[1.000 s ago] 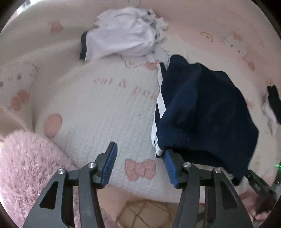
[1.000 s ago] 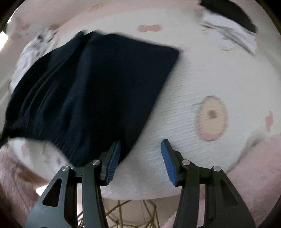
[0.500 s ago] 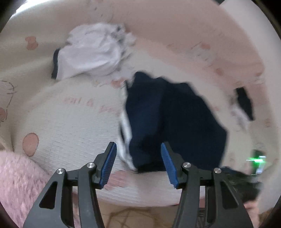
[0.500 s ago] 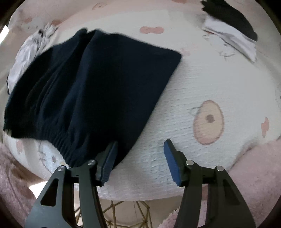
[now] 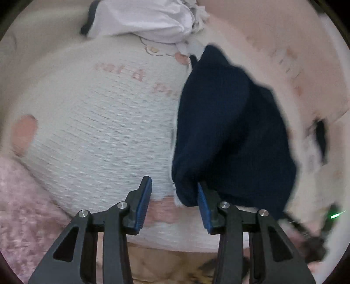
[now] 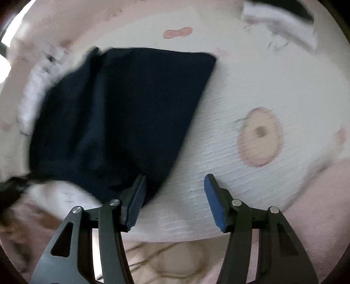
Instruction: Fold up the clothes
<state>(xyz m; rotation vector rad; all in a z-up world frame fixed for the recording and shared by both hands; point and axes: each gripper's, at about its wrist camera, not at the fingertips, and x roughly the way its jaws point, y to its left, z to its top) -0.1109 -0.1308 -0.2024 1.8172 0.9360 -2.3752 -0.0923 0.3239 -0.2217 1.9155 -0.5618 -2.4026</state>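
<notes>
Broadly, we see a white textured blanket [image 5: 105, 135] with pink prints spread beneath both tools. On it lies the navy garment [image 5: 231, 135], folded flat, its near hem reaching our jaws. Beyond it sits a crumpled white garment [image 5: 148, 19], and a black-and-white piece [image 6: 282, 15] lies well apart. Our left gripper [image 5: 172, 203] stands released, its right pad touching the navy hem. Our right gripper [image 6: 175, 198] is spread wide, its left pad at the garment's corner, grasping nothing.
</notes>
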